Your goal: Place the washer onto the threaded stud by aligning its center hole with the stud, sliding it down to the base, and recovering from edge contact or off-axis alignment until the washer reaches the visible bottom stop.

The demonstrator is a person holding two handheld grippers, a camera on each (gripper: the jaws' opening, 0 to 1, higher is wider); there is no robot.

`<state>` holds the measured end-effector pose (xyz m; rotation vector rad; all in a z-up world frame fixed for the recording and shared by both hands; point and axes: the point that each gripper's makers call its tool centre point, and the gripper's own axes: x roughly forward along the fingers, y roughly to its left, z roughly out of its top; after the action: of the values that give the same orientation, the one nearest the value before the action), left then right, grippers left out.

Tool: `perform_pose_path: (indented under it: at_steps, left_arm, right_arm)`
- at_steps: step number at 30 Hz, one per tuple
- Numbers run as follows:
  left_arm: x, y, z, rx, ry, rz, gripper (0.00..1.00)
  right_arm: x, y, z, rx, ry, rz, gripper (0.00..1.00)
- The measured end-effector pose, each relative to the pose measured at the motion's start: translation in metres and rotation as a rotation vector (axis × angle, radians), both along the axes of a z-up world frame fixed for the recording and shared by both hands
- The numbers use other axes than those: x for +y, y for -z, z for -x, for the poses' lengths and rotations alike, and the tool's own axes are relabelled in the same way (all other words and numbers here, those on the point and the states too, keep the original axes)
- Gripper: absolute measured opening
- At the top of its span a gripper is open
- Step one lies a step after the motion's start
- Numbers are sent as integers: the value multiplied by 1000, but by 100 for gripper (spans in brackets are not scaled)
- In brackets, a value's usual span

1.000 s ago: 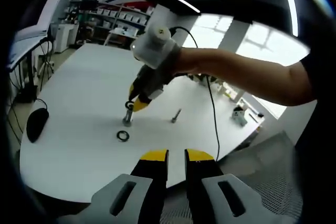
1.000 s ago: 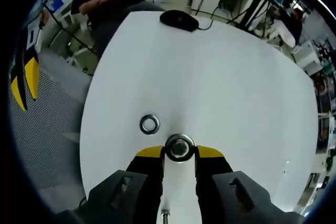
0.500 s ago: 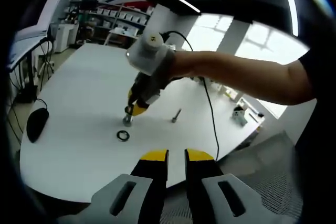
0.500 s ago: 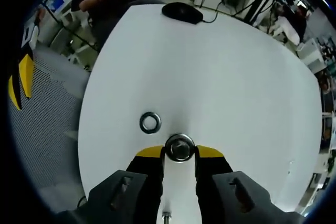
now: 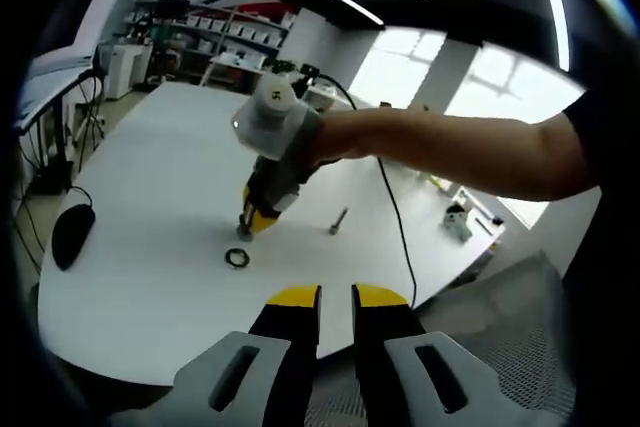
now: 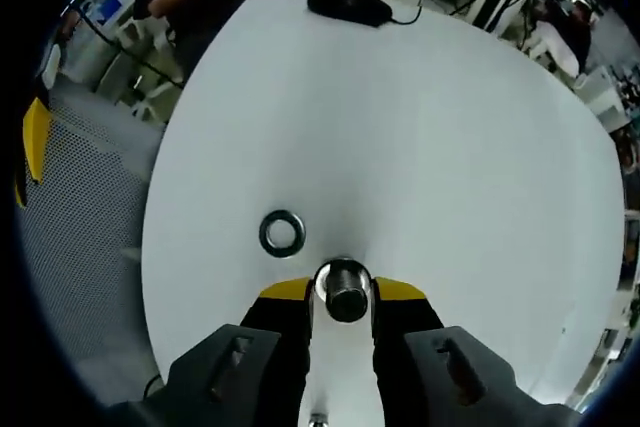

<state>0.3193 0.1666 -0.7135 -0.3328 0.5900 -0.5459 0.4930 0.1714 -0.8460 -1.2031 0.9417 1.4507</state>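
The right hand-held gripper (image 6: pixel 342 292) is down at the bench (image 6: pixel 430 147), its 2 yellow-tipped jaws clamped on a short metal cylinder, which I take to be the stud (image 6: pixel 343 290). We look almost straight down its end face. That grip makes sense if the aim is to steady the stud upright so a washer can drop over it.

The washer (image 6: pixel 281 233) is not on the stud. It lies flat on the bench just beside the jaws, up and to the left in the right gripper view, close but apart from the stud. From the left gripper view the same picture: the right hand-held gripper (image 5: pixel 259 219) leans down over the stud, with the washer (image 5: pixel 237 258) a dark ring on the bench near it. A loose bolt (image 5: pixel 337 220) lies further along, well apart.

The left hand-held gripper (image 5: pixel 335 297) hangs back at the bench edge, jaws nearly together with a thin gap, holding nothing. It seems free for the pickup.

A mouse (image 6: pixel 349 5) sits at the far side of the bench, out of play.

My read: the task is barely begun. The washer has yet to be lifted, and a thin ring lying flat will be awkward to pinch by its edge.
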Motion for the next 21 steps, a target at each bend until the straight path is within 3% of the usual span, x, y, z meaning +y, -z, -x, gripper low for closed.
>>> perform_pose_path:
  at_steps: [16,19,21]
  left_arm:
    - [0,-1,-1,-8,0,1,10]
    - [0,-1,-1,-8,0,2,10]
    - [0,-1,-1,-6,-1,2,10]
  right_arm:
    - [-2,10,-1,6,-2,21,23]
    - [-1,8,0,9,-13,5,25]
    - [6,3,0,5,25,-48,31]
